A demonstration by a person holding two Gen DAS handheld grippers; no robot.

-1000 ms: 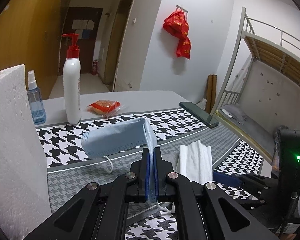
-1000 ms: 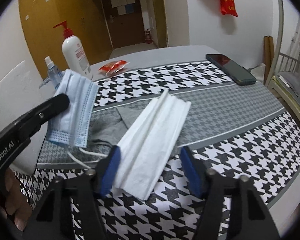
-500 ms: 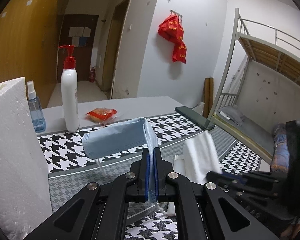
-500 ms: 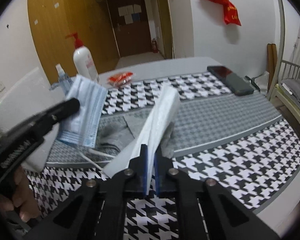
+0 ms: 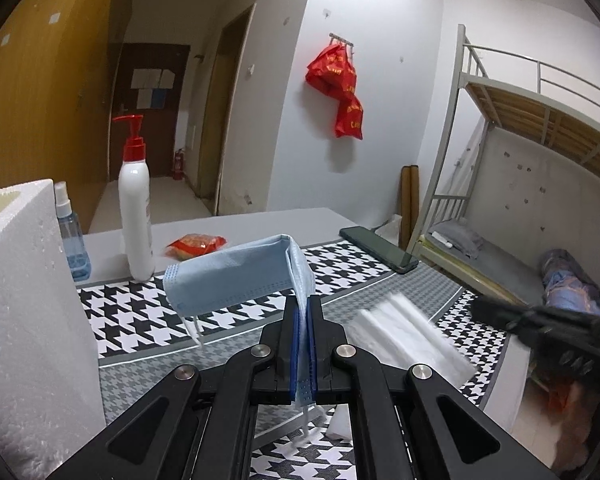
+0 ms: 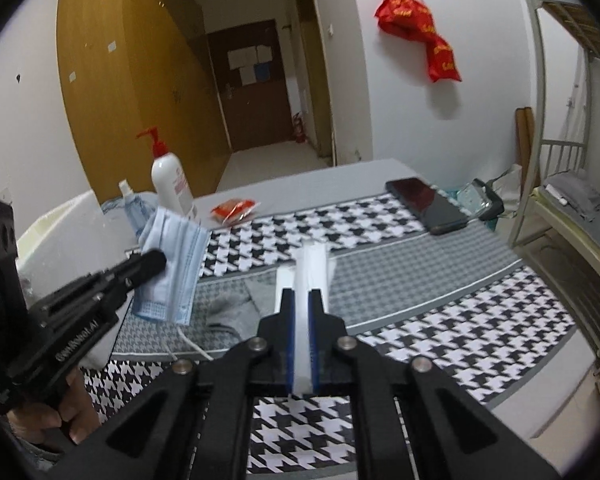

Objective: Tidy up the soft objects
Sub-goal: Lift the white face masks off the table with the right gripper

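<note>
My left gripper is shut on a light blue face mask and holds it above the houndstooth cloth; the mask also shows in the right wrist view, hanging from the left gripper. My right gripper is shut on a folded white tissue lifted off the table; the tissue appears blurred at right in the left wrist view. A grey cloth lies on the table below both.
A white foam box stands at the left. A white pump bottle, a blue spray bottle, a red snack packet and a black phone lie at the back. A bunk bed stands right.
My right gripper closed on the white tissue and lifted it off the table. My left gripper kept the mask and rose slightly.
</note>
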